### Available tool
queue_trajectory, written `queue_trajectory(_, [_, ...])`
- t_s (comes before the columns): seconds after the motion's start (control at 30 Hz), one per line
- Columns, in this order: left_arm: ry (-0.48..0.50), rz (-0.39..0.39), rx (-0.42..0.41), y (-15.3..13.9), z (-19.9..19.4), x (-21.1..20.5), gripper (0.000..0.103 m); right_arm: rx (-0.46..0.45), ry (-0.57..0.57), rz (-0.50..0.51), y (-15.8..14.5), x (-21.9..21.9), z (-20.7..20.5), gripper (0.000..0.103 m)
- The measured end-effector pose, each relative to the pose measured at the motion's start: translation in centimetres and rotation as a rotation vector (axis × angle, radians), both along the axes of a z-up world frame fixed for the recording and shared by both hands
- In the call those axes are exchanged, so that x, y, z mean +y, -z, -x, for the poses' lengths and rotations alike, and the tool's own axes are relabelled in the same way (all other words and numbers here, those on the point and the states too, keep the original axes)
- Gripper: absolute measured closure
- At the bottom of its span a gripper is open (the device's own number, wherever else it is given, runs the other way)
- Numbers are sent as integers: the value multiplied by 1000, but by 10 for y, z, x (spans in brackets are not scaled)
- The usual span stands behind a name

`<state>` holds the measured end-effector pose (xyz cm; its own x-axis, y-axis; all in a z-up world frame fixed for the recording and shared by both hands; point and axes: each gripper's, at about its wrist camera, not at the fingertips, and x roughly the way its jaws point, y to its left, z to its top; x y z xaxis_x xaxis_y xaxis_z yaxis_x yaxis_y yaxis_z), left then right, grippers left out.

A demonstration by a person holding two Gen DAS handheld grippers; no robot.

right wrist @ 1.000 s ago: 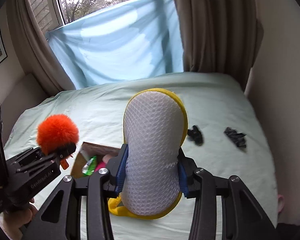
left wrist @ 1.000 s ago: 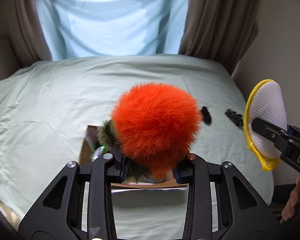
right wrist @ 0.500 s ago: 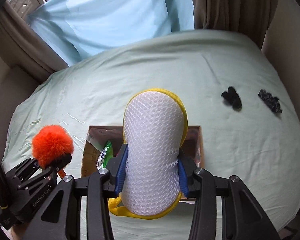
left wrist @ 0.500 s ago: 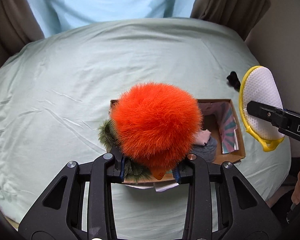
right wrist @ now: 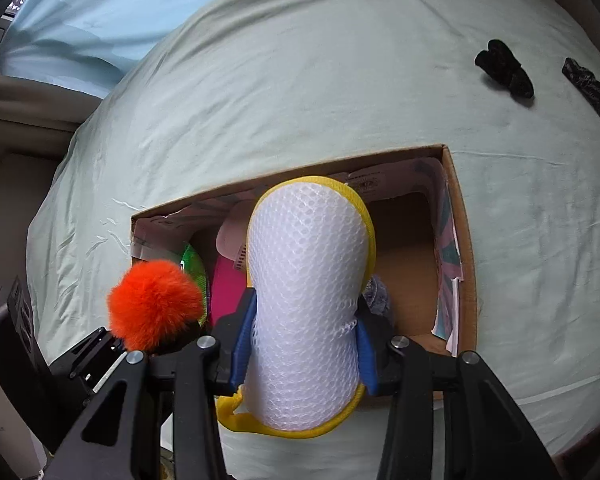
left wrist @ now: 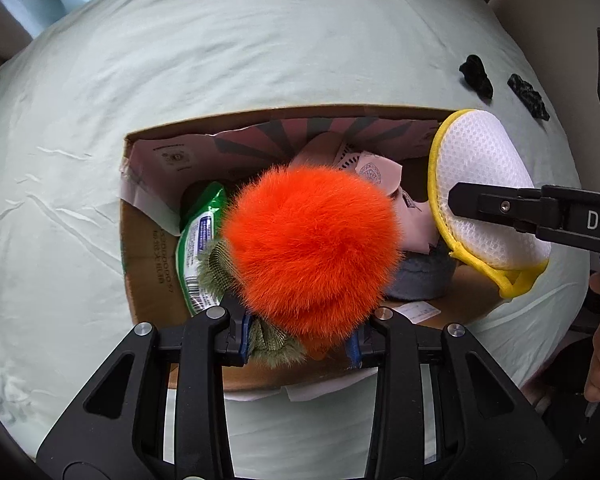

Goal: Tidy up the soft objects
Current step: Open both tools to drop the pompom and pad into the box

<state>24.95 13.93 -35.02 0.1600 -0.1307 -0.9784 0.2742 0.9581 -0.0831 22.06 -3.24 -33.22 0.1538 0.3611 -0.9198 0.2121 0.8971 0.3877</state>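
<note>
My left gripper (left wrist: pixel 300 340) is shut on an orange fluffy pom-pom toy (left wrist: pixel 312 248) with a green fuzzy part, held over the left half of an open cardboard box (left wrist: pixel 148 248). My right gripper (right wrist: pixel 304 360) is shut on a white mesh pouch with yellow trim (right wrist: pixel 306 296), held over the middle of the same box (right wrist: pixel 460 264). The pouch (left wrist: pixel 484 196) shows at the right in the left wrist view, over the box's right end. The pom-pom (right wrist: pixel 156 308) shows at the lower left in the right wrist view.
The box sits on a bed with a pale green sheet (left wrist: pixel 260 48). Inside lie a green packet (left wrist: pixel 200 248), pink items (left wrist: pixel 412 224) and a grey soft piece (left wrist: pixel 420 280). Two small black objects (right wrist: pixel 504 68) (right wrist: pixel 592 88) lie on the sheet beyond the box's right end.
Both grippers have tilted down and moved closer to the box, which now fills the middle of both views. Both still hold their objects.
</note>
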Motion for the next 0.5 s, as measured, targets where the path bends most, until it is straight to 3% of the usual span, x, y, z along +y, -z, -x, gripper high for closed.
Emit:
queue_trajectory(0.13, [27, -21, 30, 13, -8, -7, 72, 65, 19, -14, 20, -8, -12, 58])
queue_trajectory(0.2, [54, -28, 26, 15, -7, -12, 72, 91, 18, -24, 27, -9, -17, 48])
queue_trajectory(0.27, [78, -75, 4, 14, -8, -16, 59, 102, 34, -43, 28, -10, -18, 21])
queue_trajectory(0.33, [83, -115, -6, 12, -6, -17, 5, 94, 52, -73, 26, -11, -20, 10])
queue_trajectory(0.37, [80, -120, -19, 9, -3, -14, 1, 93, 47, -77, 25, -11, -20, 8])
queue_trajectory(0.5, [69, -86, -13, 0, 3, -5, 0, 85, 14, -24, 21, -10, -20, 8])
